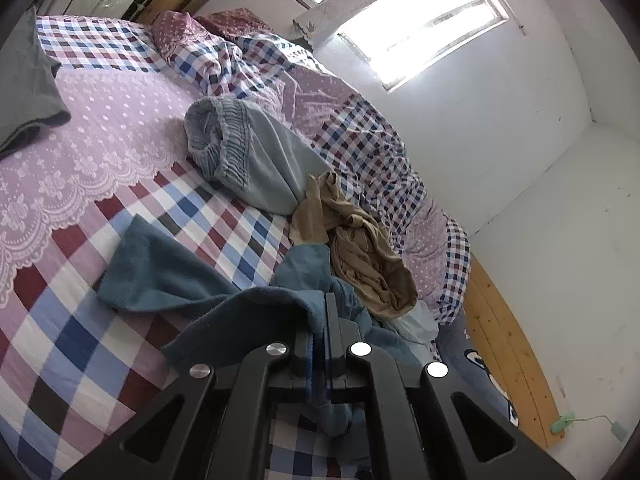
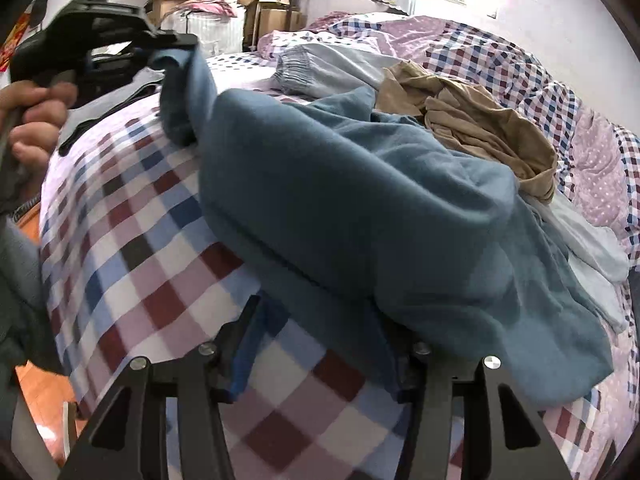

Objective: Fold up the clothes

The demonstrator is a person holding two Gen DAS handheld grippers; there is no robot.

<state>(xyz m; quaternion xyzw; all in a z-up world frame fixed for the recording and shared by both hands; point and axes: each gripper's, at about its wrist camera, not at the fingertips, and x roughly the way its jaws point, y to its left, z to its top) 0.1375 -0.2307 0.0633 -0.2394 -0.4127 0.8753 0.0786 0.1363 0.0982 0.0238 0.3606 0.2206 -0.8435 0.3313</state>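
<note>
While pinched: teal garment (image 1: 168, 272), left gripper (image 1: 320, 320)

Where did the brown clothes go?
The crumpled brown clothes lie on the checked bed, toward the right in both views, just behind the blue fleece garment and beside the pale blue pants.

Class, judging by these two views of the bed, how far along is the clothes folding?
Done: perhaps the dark grey garment, which lies flat apart. In hand: the left gripper pinches the teal garment; the right gripper is open beside it. Left: the pale blue trousers and tan garment, still crumpled.
</note>
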